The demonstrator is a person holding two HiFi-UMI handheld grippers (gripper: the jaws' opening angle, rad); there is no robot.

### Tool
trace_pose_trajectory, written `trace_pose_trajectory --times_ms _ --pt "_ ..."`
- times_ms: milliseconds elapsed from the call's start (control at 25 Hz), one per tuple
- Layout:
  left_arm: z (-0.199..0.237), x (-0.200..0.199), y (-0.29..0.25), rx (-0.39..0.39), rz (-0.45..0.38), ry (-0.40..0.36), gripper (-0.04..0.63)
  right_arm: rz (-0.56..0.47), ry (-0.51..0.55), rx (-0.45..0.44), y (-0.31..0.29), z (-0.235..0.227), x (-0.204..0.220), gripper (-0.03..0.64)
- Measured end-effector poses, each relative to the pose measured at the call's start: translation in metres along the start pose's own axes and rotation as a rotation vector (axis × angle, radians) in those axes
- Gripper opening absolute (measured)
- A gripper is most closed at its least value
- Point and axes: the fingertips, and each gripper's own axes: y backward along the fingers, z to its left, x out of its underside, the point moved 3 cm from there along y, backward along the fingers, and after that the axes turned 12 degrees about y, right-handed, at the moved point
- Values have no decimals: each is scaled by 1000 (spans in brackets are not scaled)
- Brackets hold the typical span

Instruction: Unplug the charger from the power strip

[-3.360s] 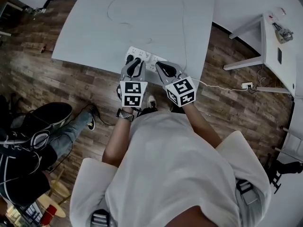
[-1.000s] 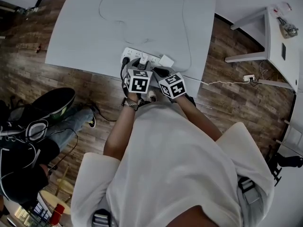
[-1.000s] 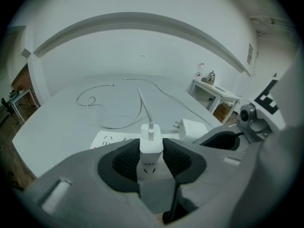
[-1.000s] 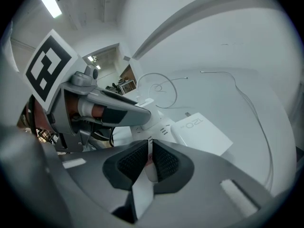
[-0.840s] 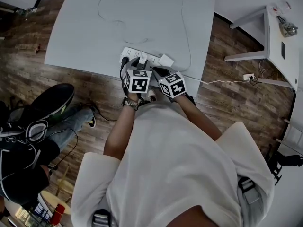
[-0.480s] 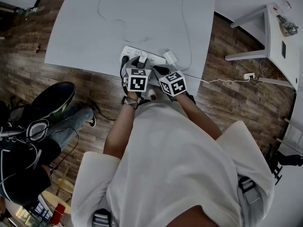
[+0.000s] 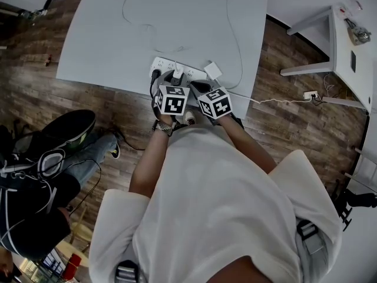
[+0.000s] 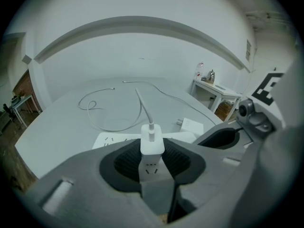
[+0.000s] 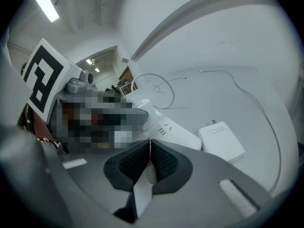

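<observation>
Change: a few seconds back both grippers were on the power strip [image 9: 178, 136] and no brick lay loose. Now the large charger [image 9: 221, 140] is out and flat on the surface [image 7: 118, 34], just right of the strip, prongs showing and pointing away. Over the last second it has shifted slightly further from the right gripper.

Left gripper [image 8: 152, 152]: jaws have just been closing, and both pads now look seated on the sides of the small charger [image 8: 152, 141]. That charger is upright and looks to be in its socket.

Right gripper [image 9: 150, 146]: jaws together, nothing in them, hanging over the strip's right end, near the loose brick.

Read: 1 unplug looks done. With the grip set, the small charger is probably next. It likely needs a straight pull up. With nothing pinning it, the strip could lift too.

Count:
- 2 grippers
- 1 power strip
- 2 chargers: 1 loose, 1 apparently in its socket
- 2 white cables on the surface: the small charger's looped cable [image 8: 145, 109] and a 2nd cable [image 7: 237, 40] curving down the right side
</observation>
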Motion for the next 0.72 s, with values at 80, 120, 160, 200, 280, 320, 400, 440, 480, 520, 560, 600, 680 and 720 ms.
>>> trace_pose_trajectory --times_ms 80,120,160,200,280,320,400,440,480,520,560,600,680,720 --pt "-1 1 0 -7 2 -11 140 4 6 -1 -1 1 0 12" --pt "-1 1 1 -10 3 -15 140 6 8 0 -1 1 0 11" --pt "-1 1 1 -12 4 -19 140 8 8 0 -1 1 -1 9" --pt "-1 1 1 -14 5 -22 140 8 9 0 -1 1 -1 9" --pt "-1 1 1 -16 4 -20 140 7 10 0 0 1 -2 9" --pt "-1 0 2 -15 2 -16 140 7 11 0 0 1 -2 9" --pt "0 0 1 -12 -5 -3 140 6 13 0 -1 1 -2 9" --pt "0 0 1 -9 -8 4 140 6 14 0 -1 1 -2 8" --pt "0 0 1 -6 -12 9 140 6 15 0 -1 1 -2 8" --pt "0 1 1 -2 -15 13 140 6 17 1 -1 1 -1 5" --pt "0 1 1 1 -18 19 140 7 22 3 -1 1 -1 3" --pt "1 1 1 6 -22 27 140 8 31 4 -1 1 -1 3" --pt "2 0 1 18 -30 52 140 12 54 8 -1 1 -1 3" --pt "2 0 1 25 -34 70 141 13 60 11 -1 1 -1 3"
